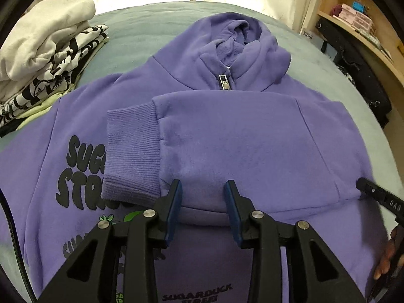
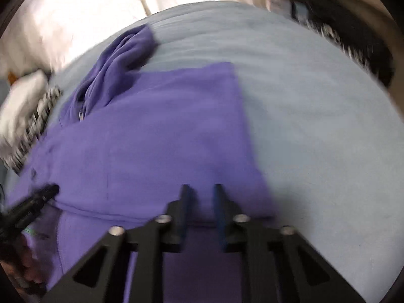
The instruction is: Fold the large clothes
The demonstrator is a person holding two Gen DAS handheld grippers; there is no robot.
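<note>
Purple fleece zip hoodie (image 1: 227,139) spread front-up across pale blue-grey bed sheet (image 1: 151,30), hood toward the curtained window. One sleeve (image 1: 227,151) already laid crosswise over the chest, ribbed cuff (image 1: 131,151) ending on the printed side. Opposite body edge lying straight against bare sheet in the right wrist view.

Step in hand, as judged: sleeve fold set down, body folds not yet started. Left hand-held gripper (image 1: 203,192) poised over the sleeve's near edge, blue pads standing apart, nothing pinched. Right hand-held gripper (image 2: 200,197) over the same edge further along, close to the garment's side. Fingers drawn to a narrow slit in a badly blurred view, read as shut, no cloth visibly caught.

Next move, probably: pinching the side edge or the hem with both tools and carrying it across. Calls for a grip through both layers so the sleeve stays flat, plus even travel to keep the crease straight.

Writing: large dark bubble letters (image 1: 83,169) beside the cuff, partly covered, readable only as "SUG" and "STR". Smaller "SUGARDUCK" print (image 1: 197,296) low on the front, with a cut-off second line. "DAS" in white on the right tool's finger. Labels on the shelf's pink boxes (image 1: 353,15) too small to read.

Stack of folded white and black-patterned clothes (image 1: 45,58) at the sheet's far corner.
</note>
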